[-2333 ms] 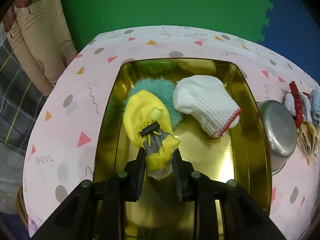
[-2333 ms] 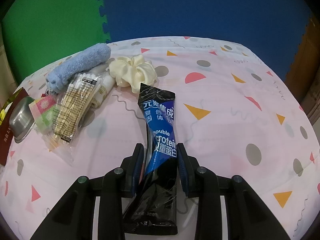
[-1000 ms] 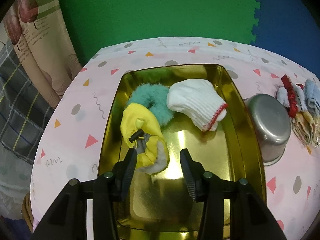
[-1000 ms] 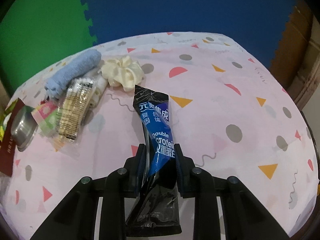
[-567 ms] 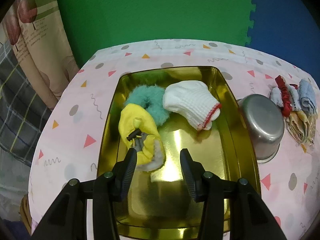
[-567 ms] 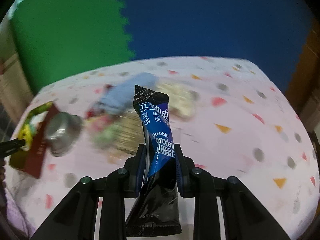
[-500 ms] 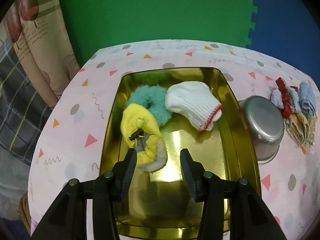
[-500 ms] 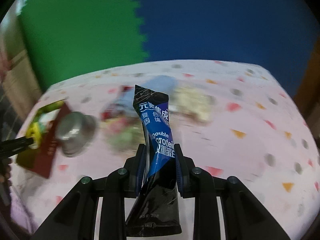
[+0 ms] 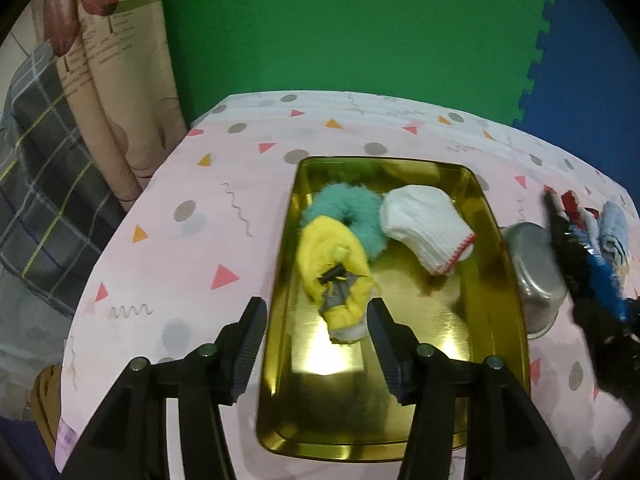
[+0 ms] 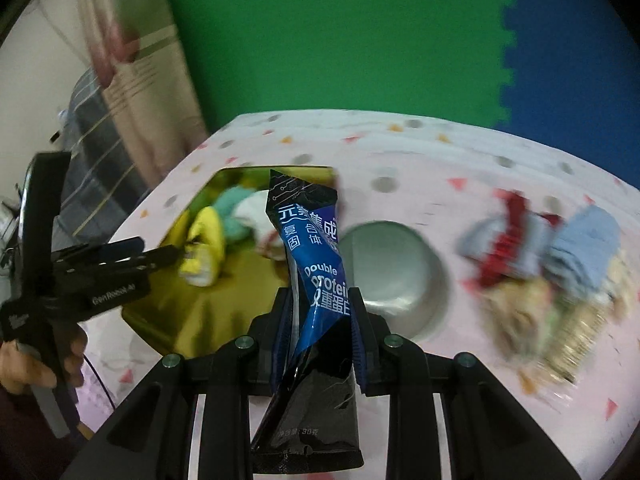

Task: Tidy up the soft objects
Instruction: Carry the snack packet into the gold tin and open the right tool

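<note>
Two fingers of the right gripper (image 10: pixel 316 316) are pinching a blue-and-black sachet (image 10: pixel 312 276) upright above the table's middle, near the steel bowl (image 10: pixel 390 264). Spread apart, the left gripper (image 9: pixel 316 344) is hovering, empty, over the gold tray (image 9: pixel 500 280) holding a yellow pouch (image 9: pixel 334 264), teal scrunchie (image 9: pixel 348 208) and white sock (image 9: pixel 424 224).

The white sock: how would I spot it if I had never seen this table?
Find the gold tray on the pink patterned tablecloth. Three soft things lie at its far end; the white sock is the rightmost, beside the teal scrunchie, and alone has a red-edged cuff.
</note>
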Tool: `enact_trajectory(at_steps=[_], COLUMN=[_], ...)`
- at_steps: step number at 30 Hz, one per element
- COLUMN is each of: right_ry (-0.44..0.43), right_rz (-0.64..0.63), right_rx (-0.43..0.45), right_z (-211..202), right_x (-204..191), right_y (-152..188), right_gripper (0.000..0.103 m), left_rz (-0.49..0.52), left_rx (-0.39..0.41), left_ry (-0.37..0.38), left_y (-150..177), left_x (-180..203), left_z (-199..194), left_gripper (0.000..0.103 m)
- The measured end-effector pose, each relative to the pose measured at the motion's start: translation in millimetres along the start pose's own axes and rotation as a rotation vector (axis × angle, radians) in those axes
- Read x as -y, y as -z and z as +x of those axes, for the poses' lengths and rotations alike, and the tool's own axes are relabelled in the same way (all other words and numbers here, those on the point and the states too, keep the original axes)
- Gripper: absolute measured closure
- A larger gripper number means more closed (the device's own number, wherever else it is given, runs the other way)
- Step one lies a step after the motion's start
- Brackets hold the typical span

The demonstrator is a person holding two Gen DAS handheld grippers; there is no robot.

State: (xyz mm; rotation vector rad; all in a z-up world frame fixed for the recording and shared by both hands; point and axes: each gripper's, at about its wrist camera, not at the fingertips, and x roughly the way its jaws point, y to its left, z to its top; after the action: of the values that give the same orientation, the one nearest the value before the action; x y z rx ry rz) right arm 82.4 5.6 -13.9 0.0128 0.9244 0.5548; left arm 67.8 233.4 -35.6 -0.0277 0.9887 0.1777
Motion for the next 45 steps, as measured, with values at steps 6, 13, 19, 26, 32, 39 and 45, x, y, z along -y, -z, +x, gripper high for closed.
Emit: enact_trajectory(at_steps=[6,13,19,26,32,39,45], right_ry=[-0.052,-0.069,-0.038,-0.001,-0.043,-0.057,-0.041], right_rz=[-0.024,-0.008,-0.048,-0.093,-0.104,-0.09,-0.034], right_rx=[-0.056,-0.12,-0.148,-0.13,-0.111,-0.083,-0.042], right_z=[39,76,94,99,94,76,45], right_x=[-31,-45,-55,-62,-69,-63,-35], right_y=[-13,-17,-17,-19,-19,-18,-16], right_gripper=[0.078,0.078,0.078,0.076,0.075,0.064,0.06], left_rz=[-0.031,-0.056,-0.075,-0.068,-0.064,-0.066,-0.049], left_rx=[0.003,0.004,-0.003,0.002,0.0,-0.001,0.002], left_ry=[-0.024,-0.041,-0.05,-0.042,-0.039,-0.037,-0.03], left_y=[-1,-1,-2,-1,-2,-2,-1], left_x=[-14,-26,-32,-29,-29,-27,-19], left_z=[-2,-4,-3,-4,-5,-4,-3], left_gripper=[0.05,0.05,0.05,0.05,0.05,0.05,0.05])
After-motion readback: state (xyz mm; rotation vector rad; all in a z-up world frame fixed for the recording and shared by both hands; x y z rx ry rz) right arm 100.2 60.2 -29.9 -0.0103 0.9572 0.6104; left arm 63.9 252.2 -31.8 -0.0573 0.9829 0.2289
